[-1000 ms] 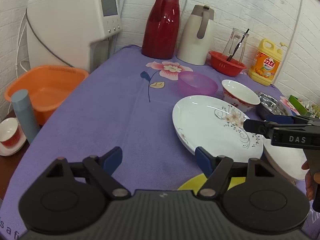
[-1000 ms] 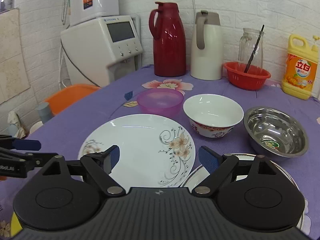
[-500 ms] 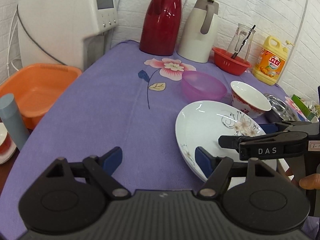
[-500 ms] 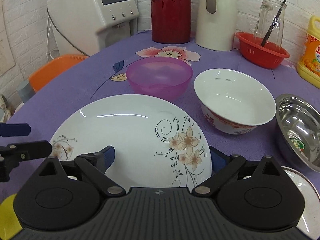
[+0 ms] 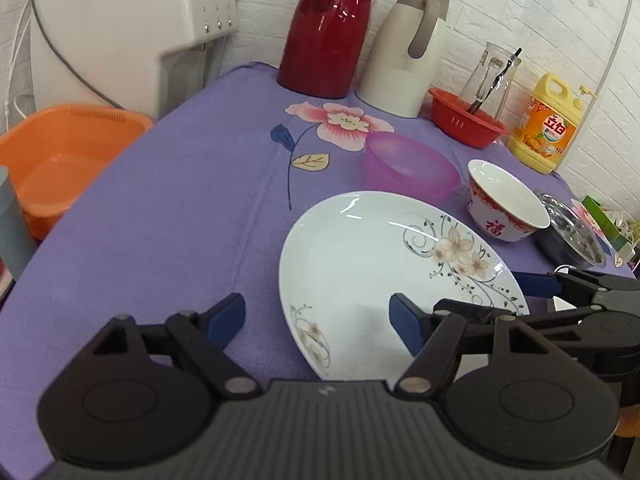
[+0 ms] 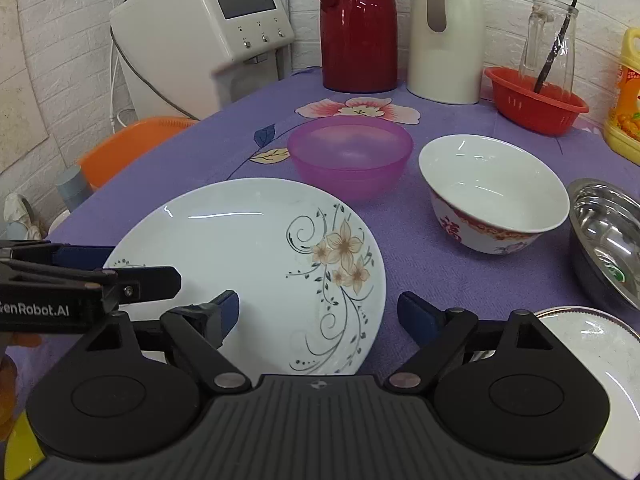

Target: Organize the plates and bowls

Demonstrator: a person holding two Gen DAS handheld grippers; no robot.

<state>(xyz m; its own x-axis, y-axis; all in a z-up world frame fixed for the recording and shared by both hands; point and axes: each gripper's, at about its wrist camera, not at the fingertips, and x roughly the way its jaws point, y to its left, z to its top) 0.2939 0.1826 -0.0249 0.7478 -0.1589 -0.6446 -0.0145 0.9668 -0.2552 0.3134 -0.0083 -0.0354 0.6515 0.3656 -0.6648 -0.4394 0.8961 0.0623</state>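
Observation:
A white floral plate (image 5: 380,264) (image 6: 256,264) lies on the purple tablecloth. My left gripper (image 5: 316,316) is open, with the plate's left rim between its fingers. In the right wrist view the left gripper (image 6: 148,266) reaches in from the left over that rim. My right gripper (image 6: 320,310) is open above the plate's near right part, and shows in the left wrist view as the right gripper (image 5: 480,294). Behind the plate stand a purple bowl (image 6: 350,152), a white bowl with red pattern (image 6: 492,192) and a steel bowl (image 6: 608,240). A second white plate (image 6: 592,360) lies near right.
At the back stand a red thermos (image 5: 328,28), a white thermos (image 5: 404,48), a red basket (image 5: 466,124) holding a glass jug, and a yellow detergent bottle (image 5: 548,128). A white appliance (image 5: 132,28) and an orange basin (image 5: 60,160) flank the table's left edge.
Both grippers have moved forward and slightly down towards the floral plate, which now fills more of each view. Both stay open.

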